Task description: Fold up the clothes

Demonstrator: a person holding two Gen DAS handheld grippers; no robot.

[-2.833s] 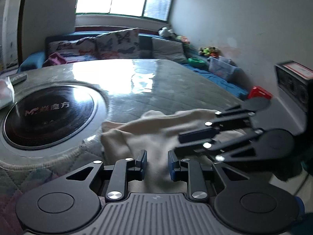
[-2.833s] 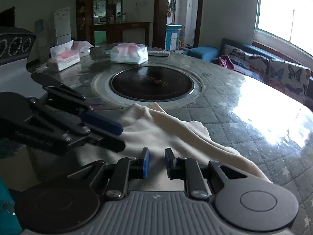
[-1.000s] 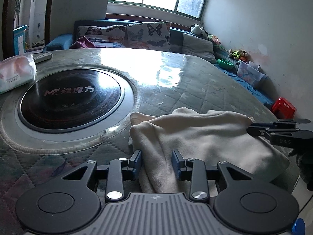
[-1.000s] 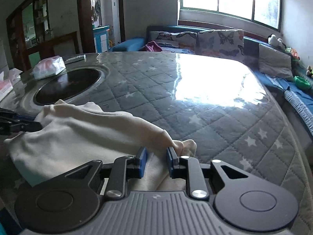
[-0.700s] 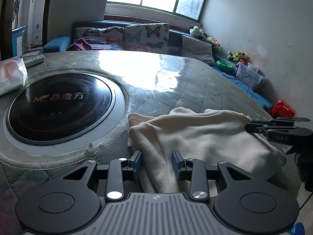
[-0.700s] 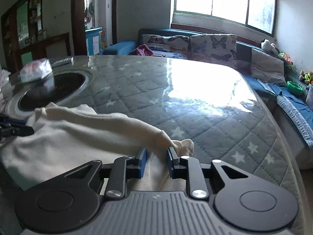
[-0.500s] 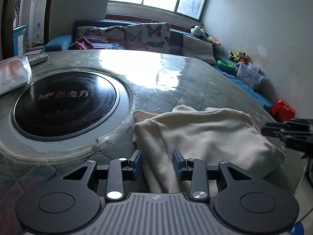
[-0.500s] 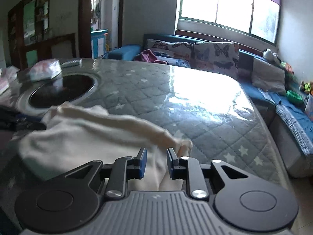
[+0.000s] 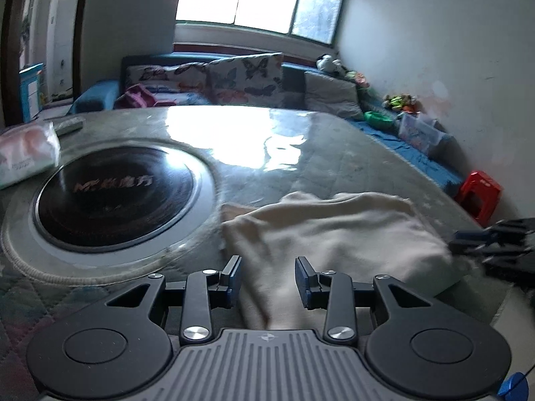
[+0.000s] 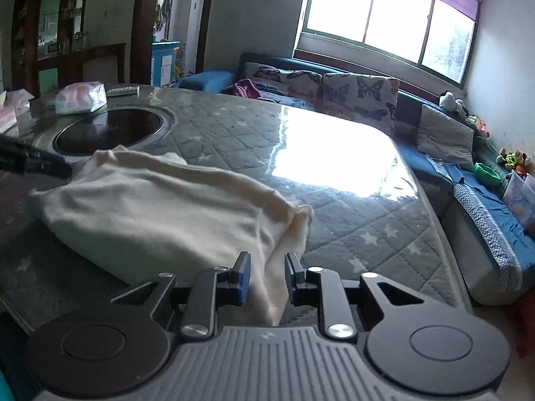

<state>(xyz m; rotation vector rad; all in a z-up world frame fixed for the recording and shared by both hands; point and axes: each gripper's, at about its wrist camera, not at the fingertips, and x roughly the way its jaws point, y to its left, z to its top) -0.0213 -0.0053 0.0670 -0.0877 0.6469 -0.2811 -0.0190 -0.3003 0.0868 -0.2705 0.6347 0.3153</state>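
A cream cloth (image 9: 334,230) lies in a folded heap on the quilted table cover (image 9: 334,140), close to the near edge. My left gripper (image 9: 267,279) holds its left end, with the bunched fabric filling the gap between the jaws. In the right wrist view the same cloth (image 10: 150,214) rises off the table into my right gripper (image 10: 267,279), which is shut on a narrow pinch of its right end. Each gripper shows in the other's view: the right gripper (image 9: 485,247) at the far right, the left gripper (image 10: 33,163) at the far left. Both images are slightly blurred.
A round black cooktop (image 9: 113,193) is set into the table left of the cloth. Tissue packs (image 10: 80,98) and a remote (image 10: 122,91) lie beyond it. A sofa with butterfly cushions (image 10: 317,90) runs behind the table. A red stool (image 9: 481,197) stands on the floor at the right.
Over the last second both grippers kept their hold and shifted with the cloth. The right end now hangs higher off the table. The cooktop has slid left in the left wrist view.
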